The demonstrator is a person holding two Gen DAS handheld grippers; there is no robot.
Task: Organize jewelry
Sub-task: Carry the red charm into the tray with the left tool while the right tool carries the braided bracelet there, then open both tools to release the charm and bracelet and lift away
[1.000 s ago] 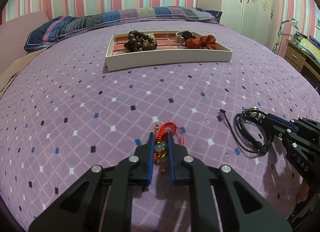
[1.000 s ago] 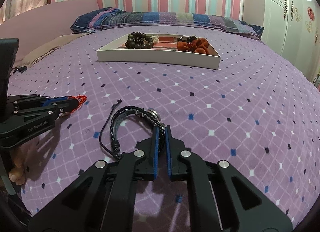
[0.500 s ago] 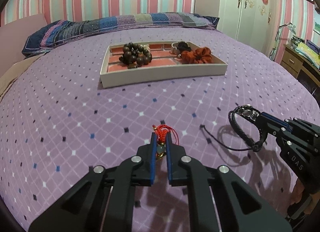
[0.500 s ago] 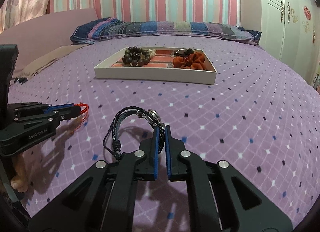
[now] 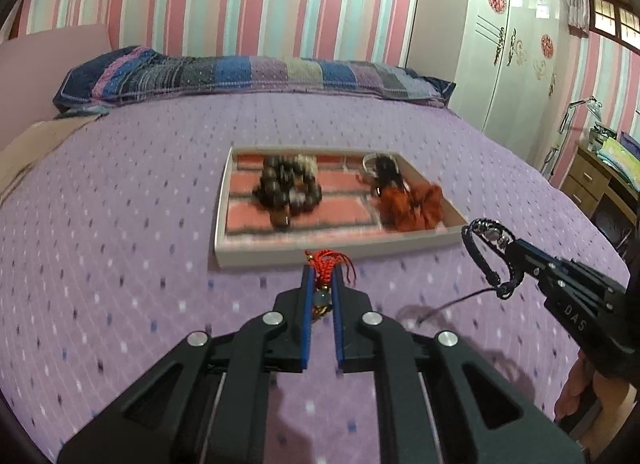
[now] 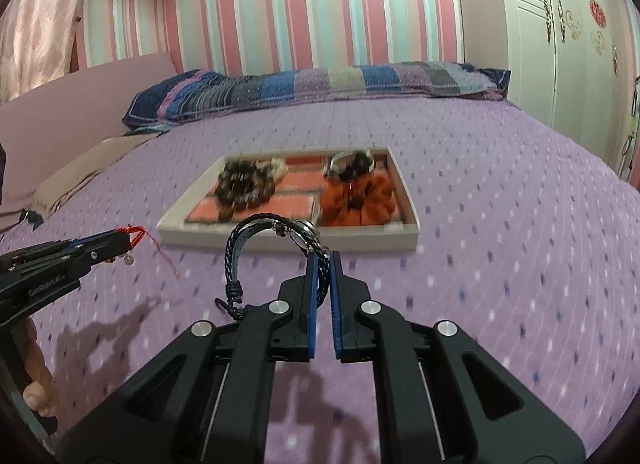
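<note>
My left gripper (image 5: pixel 322 272) is shut on a red cord bracelet (image 5: pixel 329 262) with a pale bead, held in the air just short of the white tray (image 5: pixel 320 252). In the right wrist view the same left gripper (image 6: pixel 130 238) shows at the left with the red cord (image 6: pixel 136 230) at its tip. My right gripper (image 6: pixel 324 258) is shut on a black braided bracelet (image 6: pixel 256 224) with a metal clasp, lifted above the bedspread before the tray (image 6: pixel 288 242). The tray holds dark wooden beads (image 5: pixel 286 188) and orange scrunchies (image 5: pixel 412 204).
A purple patterned bedspread (image 5: pixel 120 224) covers the bed. A striped pillow (image 5: pixel 240 76) lies at the head. A white wardrobe (image 5: pixel 512 44) and a bedside desk (image 5: pixel 600 180) stand to the right. A person's fingers (image 6: pixel 36 384) hold the left gripper's handle.
Both grippers have risen off the bedspread with their bracelets and moved forward toward the tray, which now looks much closer. The black bracelet's cord has lifted clear of the bed.
</note>
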